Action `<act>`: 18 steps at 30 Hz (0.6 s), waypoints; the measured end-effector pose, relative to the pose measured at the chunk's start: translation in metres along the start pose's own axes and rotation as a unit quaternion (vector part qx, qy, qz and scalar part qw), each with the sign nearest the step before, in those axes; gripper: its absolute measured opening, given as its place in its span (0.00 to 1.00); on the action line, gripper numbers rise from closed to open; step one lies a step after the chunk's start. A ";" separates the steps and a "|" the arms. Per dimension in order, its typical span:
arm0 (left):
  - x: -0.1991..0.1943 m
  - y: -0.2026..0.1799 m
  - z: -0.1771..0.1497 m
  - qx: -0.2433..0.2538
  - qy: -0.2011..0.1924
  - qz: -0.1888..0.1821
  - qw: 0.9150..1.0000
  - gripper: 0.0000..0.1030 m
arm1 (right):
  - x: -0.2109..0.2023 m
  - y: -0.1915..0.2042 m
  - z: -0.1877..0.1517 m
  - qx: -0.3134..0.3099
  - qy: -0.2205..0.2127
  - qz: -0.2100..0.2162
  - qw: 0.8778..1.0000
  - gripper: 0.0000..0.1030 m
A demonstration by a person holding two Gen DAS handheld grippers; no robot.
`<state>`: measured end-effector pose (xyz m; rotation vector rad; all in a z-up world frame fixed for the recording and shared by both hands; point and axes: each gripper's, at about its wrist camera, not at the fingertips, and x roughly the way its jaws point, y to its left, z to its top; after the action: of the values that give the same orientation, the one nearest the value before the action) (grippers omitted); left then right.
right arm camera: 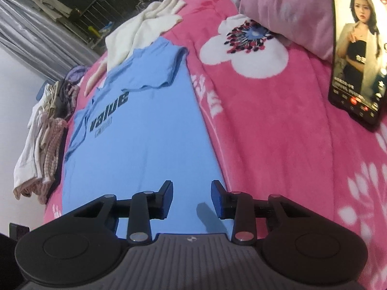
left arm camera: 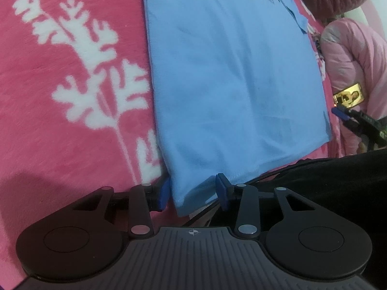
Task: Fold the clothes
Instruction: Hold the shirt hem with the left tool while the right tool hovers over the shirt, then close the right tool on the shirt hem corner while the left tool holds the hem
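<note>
Blue T-shirt [right arm camera: 145, 130] spread flat on pink bed blanket [right arm camera: 278, 145], collar toward 11 o'clock. Left gripper [left arm camera: 194, 192] fingers apart, straddling the shirt's hem corner at 6 o'clock. Right gripper [right arm camera: 192, 199] fingers apart, hovering over the hem.

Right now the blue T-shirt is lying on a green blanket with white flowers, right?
Not quite. The blue T-shirt is lying on a pink blanket with white flowers, not a green one. The right wrist view shows it clearly.
</note>
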<state>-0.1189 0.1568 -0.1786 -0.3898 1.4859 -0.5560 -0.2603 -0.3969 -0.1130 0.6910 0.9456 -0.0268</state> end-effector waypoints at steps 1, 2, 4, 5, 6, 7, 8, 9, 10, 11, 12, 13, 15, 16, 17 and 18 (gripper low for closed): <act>0.000 0.000 0.000 0.001 0.000 0.001 1.000 0.38 | 0.002 -0.001 0.003 0.001 -0.002 0.003 1.000 0.37; 0.000 -0.001 0.000 0.002 0.000 0.002 1.000 0.38 | 0.003 -0.002 0.005 0.002 -0.008 0.009 1.000 0.37; -0.001 -0.001 -0.001 0.003 -0.001 0.004 1.000 0.37 | 0.001 0.002 0.011 -0.003 -0.022 0.025 0.999 0.37; -0.001 -0.001 -0.001 0.003 -0.001 0.005 1.000 0.37 | 0.000 0.004 0.013 -0.006 -0.029 0.033 0.999 0.37; -0.001 0.000 -0.001 0.002 -0.001 0.005 1.000 0.37 | -0.001 0.006 0.016 -0.009 -0.037 0.042 0.998 0.37; -0.001 0.000 -0.001 0.002 -0.001 0.006 1.000 0.37 | -0.002 0.009 0.018 -0.012 -0.043 0.050 0.998 0.37; -0.001 0.000 -0.001 0.002 -0.001 0.006 1.000 0.37 | -0.002 0.012 0.020 -0.016 -0.047 0.059 0.997 0.37; -0.001 0.000 -0.001 0.001 -0.001 0.006 1.000 0.37 | -0.001 0.014 0.022 -0.019 -0.047 0.064 0.997 0.37; -0.001 0.000 -0.001 0.000 -0.001 0.007 1.000 0.37 | 0.003 0.015 0.022 -0.023 -0.041 0.060 0.997 0.37; -0.001 0.000 -0.001 0.000 -0.001 0.006 1.000 0.37 | 0.008 0.016 0.023 -0.026 -0.033 0.052 0.998 0.37; -0.001 0.000 -0.001 -0.001 0.000 0.006 1.000 0.37 | 0.014 0.015 0.022 -0.029 -0.023 0.042 0.998 0.37; -0.001 0.000 -0.002 -0.002 -0.001 0.006 1.000 0.37 | 0.020 0.012 0.020 -0.029 -0.013 0.027 0.999 0.37; -0.001 0.001 -0.003 -0.003 -0.002 0.005 1.000 0.37 | 0.031 0.003 0.015 -0.028 0.008 -0.006 1.000 0.37; -0.001 0.001 -0.003 -0.004 -0.002 0.005 1.000 0.37 | 0.035 -0.001 0.011 -0.031 0.017 -0.020 0.999 0.35; -0.001 0.001 -0.003 -0.004 -0.003 0.005 1.000 0.37 | 0.034 -0.003 0.009 -0.032 0.020 -0.025 0.999 0.35; -0.002 0.001 -0.004 -0.005 -0.003 0.005 1.000 0.37 | 0.032 -0.005 0.009 -0.030 0.022 -0.026 0.999 0.35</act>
<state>-0.1224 0.1587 -0.1781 -0.3915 1.4842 -0.5396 -0.2368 -0.3975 -0.1363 0.6147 1.0016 -0.0292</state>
